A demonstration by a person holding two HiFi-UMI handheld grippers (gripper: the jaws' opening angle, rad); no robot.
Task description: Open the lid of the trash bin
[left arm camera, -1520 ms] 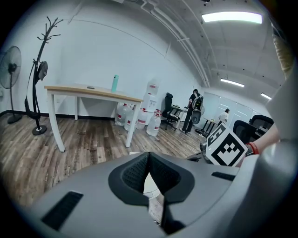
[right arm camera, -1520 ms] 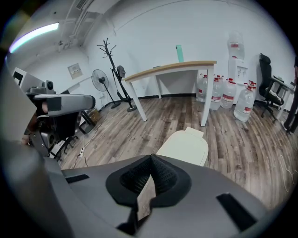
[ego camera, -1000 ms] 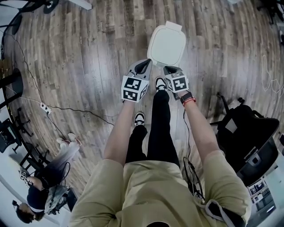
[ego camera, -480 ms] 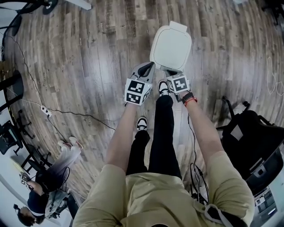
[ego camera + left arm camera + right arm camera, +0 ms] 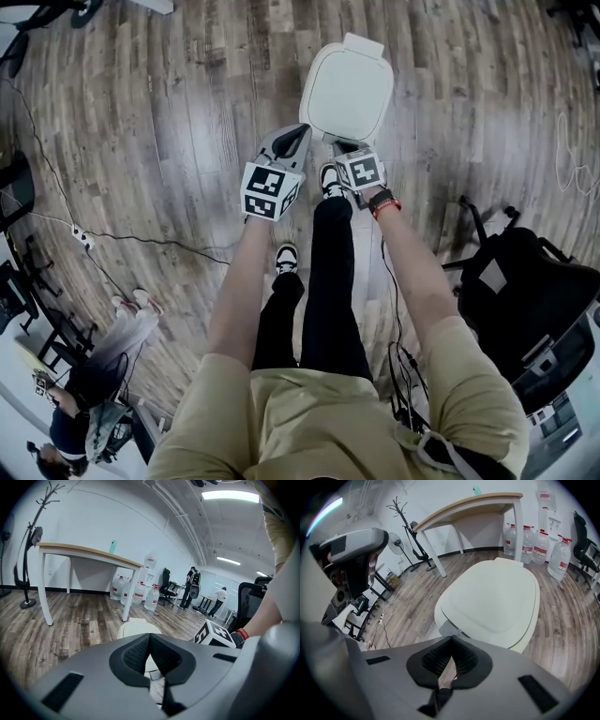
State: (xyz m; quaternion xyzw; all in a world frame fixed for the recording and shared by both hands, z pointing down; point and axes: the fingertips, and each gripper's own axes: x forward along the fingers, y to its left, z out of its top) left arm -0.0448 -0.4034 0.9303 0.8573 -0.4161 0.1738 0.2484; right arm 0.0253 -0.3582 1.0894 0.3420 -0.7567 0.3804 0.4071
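Change: over the last second the head view has shifted, so the trash bin [image 5: 347, 84] sits slightly differently in it. Both grippers keep their station at its near edge, and the lid stays down.
Trash bin: it stands on the wood floor [image 5: 169, 112] straight ahead of the person, just far of the forward shoe [image 5: 328, 178].
Lid [image 5: 492, 597]: pale and rounded, it lies flat and closed. A small block [image 5: 364, 45] on the far side looks like the hinge, so the near edge is probably the one that lifts.
Left gripper [image 5: 301, 130]: the jaws are pressed together on nothing. The tip points at the lid's near-left rim, just beside it; whether it touches cannot be told.
Right gripper [image 5: 339, 146]: its jaws are likewise closed and empty. The tip is at the lid's near edge, low and close.
Grey part [image 5: 449, 629]: it sits under the lid's near edge, just beyond the right gripper's tip. It may be a catch or a pedal, but it is too unclear to say.
Why held so: closed jaws make a blunt wedge, suited to nudging under a rim. Both tips work the free edge, away from the hinge.
Stage: the approach looks done; lifting has not begun.
Risk: a light bin may skid on the floor if it is pushed rather than lifted.
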